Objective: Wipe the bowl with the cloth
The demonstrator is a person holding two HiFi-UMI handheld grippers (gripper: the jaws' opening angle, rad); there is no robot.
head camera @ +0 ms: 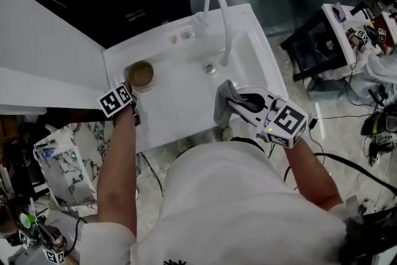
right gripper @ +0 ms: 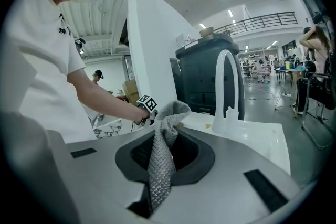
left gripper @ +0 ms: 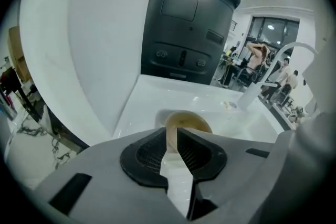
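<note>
finding: the bowl [head camera: 141, 74] stands upright in the left part of the sink [head camera: 186, 127], well apart from the faucet [head camera: 218, 6]. your left gripper [head camera: 128, 96] is at the bowl's near rim. in the left gripper view its fingers [left gripper: 143, 157] are slightly spread, with a narrow gap and nothing pinched. the rim shows through that gap, but it is not clear whether it lies between the tips or just beyond them.

your right gripper [head camera: 243, 102] hovers over the right front of the sink. its fingers [right gripper: 195, 157] are pressed on the cloth [right gripper: 160, 165], which runs up between them and bunches in a loose tuft past the tips. the cloth is apart from the bowl, so the wiping looks not yet begun.

recommendation: the bowl is loose on a smooth, probably slick sink floor and is likely to slide under any push. pinch the near rim firmly with the left fingers before the cloth arrives. bring the right gripper across and lead with the tuft, not the hard tips. press the cloth into the bowl's inside and sweep round the wall, then wipe the bottom. keep the grip on the cloth deep, as a shallow hold may let it drag out.
</note>
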